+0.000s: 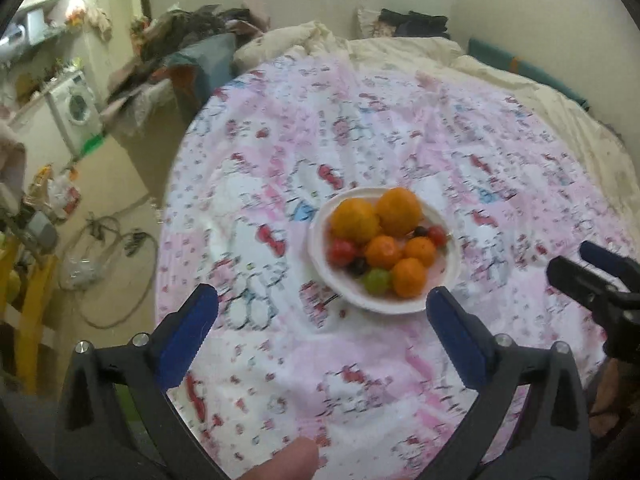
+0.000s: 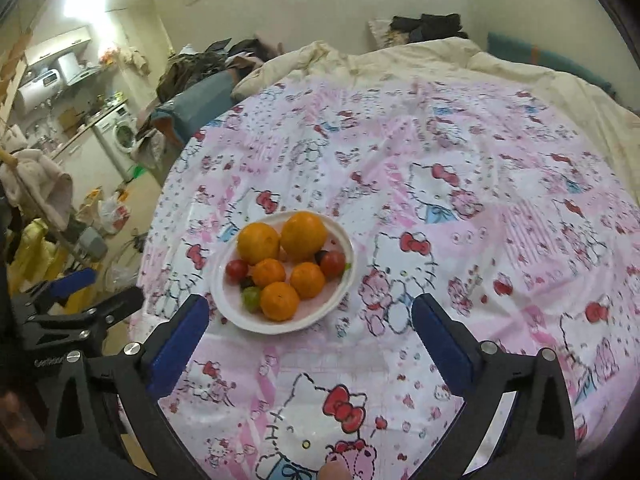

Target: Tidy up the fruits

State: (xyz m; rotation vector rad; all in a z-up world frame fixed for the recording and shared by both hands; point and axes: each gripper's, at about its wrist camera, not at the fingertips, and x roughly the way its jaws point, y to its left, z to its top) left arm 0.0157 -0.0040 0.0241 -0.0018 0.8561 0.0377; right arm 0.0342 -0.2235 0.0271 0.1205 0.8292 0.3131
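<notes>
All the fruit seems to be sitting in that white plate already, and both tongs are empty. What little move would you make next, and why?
Probably lower the right tongs toward the white plate, aiming at the nearest small orange. Both tongs stand open and hold nothing, the left tongs too, and that orange lies at the front of the pile, easiest to reach without nudging the green grape beside it.

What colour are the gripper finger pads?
Blue pads on black fingers, on both grippers; clearest in the right wrist view.
</notes>
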